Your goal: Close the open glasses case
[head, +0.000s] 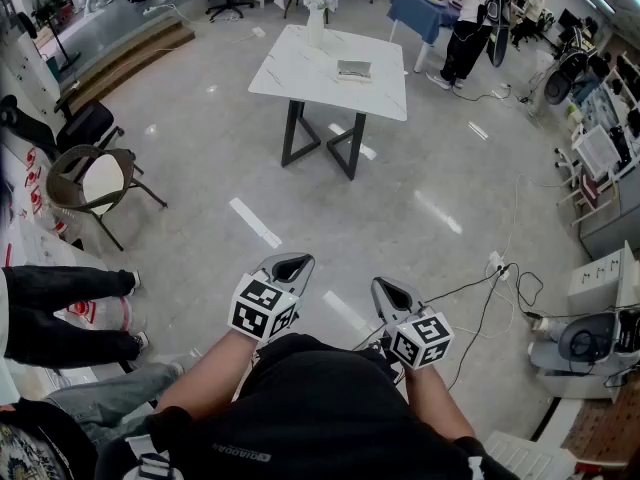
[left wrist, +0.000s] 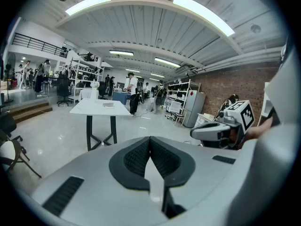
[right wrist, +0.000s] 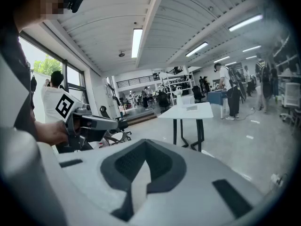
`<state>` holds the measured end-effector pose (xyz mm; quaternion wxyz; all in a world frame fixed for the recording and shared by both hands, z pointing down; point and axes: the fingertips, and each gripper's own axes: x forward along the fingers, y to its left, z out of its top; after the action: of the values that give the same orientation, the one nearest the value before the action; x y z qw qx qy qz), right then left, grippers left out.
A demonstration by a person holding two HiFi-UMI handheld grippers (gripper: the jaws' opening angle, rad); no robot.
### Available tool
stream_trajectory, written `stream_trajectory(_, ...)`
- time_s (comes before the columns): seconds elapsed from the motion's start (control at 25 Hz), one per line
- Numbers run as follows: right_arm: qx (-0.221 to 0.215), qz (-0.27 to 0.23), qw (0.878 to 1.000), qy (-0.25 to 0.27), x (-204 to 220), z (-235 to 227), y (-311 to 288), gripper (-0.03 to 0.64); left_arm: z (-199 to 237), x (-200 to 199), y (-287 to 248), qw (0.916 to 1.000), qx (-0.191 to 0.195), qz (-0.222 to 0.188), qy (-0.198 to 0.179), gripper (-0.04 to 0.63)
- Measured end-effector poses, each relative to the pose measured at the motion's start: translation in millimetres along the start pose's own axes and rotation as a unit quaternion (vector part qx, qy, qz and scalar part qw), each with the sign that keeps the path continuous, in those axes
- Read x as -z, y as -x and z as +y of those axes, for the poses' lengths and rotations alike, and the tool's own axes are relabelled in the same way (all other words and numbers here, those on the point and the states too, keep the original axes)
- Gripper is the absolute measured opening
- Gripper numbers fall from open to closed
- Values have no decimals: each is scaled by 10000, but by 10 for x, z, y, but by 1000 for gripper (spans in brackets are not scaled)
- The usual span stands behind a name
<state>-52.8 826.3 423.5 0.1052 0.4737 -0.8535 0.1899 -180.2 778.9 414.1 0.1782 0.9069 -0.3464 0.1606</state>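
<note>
The glasses case (head: pixel 353 68) is a small grey box lying on a white table (head: pixel 300 63) far ahead of me, beside a white vase (head: pixel 316 23). At this distance I cannot tell if its lid is up. The case (left wrist: pixel 108 104) is tiny in the left gripper view, and the case (right wrist: pixel 191 107) is just as small in the right gripper view. My left gripper (head: pixel 290 266) and right gripper (head: pixel 390 290) are held close to my body, well short of the table. Both are shut with nothing between the jaws, as the left gripper (left wrist: pixel 150 140) and right gripper (right wrist: pixel 145 144) show in their own views.
Open grey floor lies between me and the table. A brown chair (head: pixel 90 180) stands at the left, and a seated person's legs (head: pixel 60 313) are nearer. Cables (head: pixel 500 278) and grey equipment (head: pixel 600 328) lie at the right. A person in white (head: pixel 468 18) stands beyond the table.
</note>
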Motion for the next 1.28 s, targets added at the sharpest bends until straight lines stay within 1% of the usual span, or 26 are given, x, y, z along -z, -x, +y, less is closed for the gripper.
stream_trajectory(0.24, 7, -73, 10000, 36, -66, 30, 15, 2, -43, -111, 14, 9999, 73, -89, -115, 3)
stream_trajectory(0.44, 45, -89, 10000, 4, -46, 38, 31, 0, -32, -75, 15, 9998, 75, -19, -199, 3)
stream_trajectory(0.64, -187, -188, 9996, -77, -70, 163, 20, 2, -12, -8, -3, 9996, 171, 132, -188, 3)
stream_trajectory(0.88, -141, -26, 9998, 160, -51, 237, -14, 2, 24, 26, 47, 9995, 149, 156, -210, 3)
stream_trajectory(1.04, -152, 24, 9999, -27, -24, 258, -59, 2, 82, 56, 110, 9997, 78, 134, -198, 3)
stream_trajectory(1.28, -133, 153, 9996, -177, 6, 185, -161, 2, 171, 84, 89, 9999, 36, 135, -39, 3)
